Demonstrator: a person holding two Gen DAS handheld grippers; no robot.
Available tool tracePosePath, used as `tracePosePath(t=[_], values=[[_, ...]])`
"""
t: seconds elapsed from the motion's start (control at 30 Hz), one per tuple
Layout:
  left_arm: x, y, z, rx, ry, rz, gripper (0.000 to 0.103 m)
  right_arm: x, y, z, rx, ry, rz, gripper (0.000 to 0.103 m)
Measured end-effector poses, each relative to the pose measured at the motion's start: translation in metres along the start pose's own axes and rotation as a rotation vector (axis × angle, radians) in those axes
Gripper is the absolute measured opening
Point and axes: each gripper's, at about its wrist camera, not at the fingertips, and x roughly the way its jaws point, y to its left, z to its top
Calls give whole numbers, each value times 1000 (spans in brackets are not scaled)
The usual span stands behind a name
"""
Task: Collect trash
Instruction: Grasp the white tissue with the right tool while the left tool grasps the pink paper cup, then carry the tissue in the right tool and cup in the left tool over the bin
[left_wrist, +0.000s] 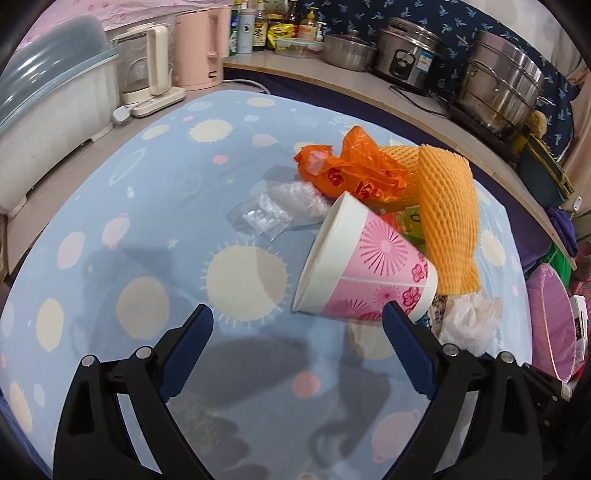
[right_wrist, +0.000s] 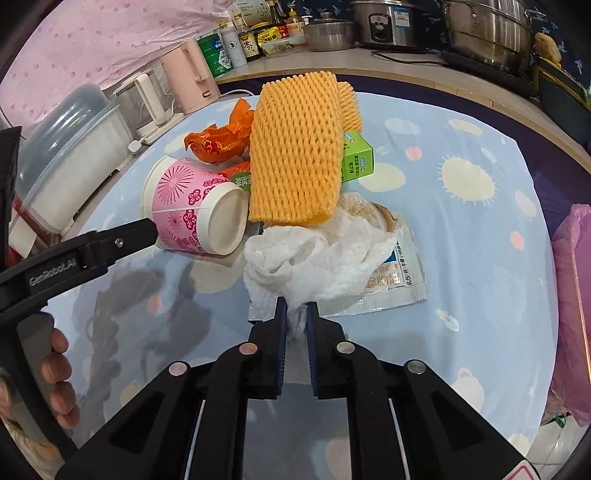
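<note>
The left tongs (left_wrist: 297, 317) stand wide apart over the blue patterned desk (left_wrist: 147, 206), nothing between them. Just beyond the right finger lies a pink paper cup (left_wrist: 365, 266) on its side, with an orange foam net (left_wrist: 447, 218) and orange plastic bag (left_wrist: 354, 170) farther off.

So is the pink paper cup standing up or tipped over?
Tipped over. The pink paper cup lies on its side on the tablecloth, its base facing the right wrist camera and its open mouth showing in the left wrist view.
</note>
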Motion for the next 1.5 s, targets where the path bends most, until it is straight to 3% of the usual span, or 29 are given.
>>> tracePosePath(t=[0.27,0.43,0.7,0.97,1.5], values=[[12,-6,15,47,-22,-94,88,-24,-11,-4,32,-23,15,9],[10,-16,13,53,-18,-134,83,-35,-16,-4,41,-39,9,9],[5,-35,-4,88,42,-143,27,-47,-26,-7,60,-55,-1,9],[-21,-48,-19,87,26,-162,4,-69,-32,-12,63,-80,-9,9],[-106,-96,-17,135,-65,-292,3,-149,-53,-12,94,-232,1,9]])
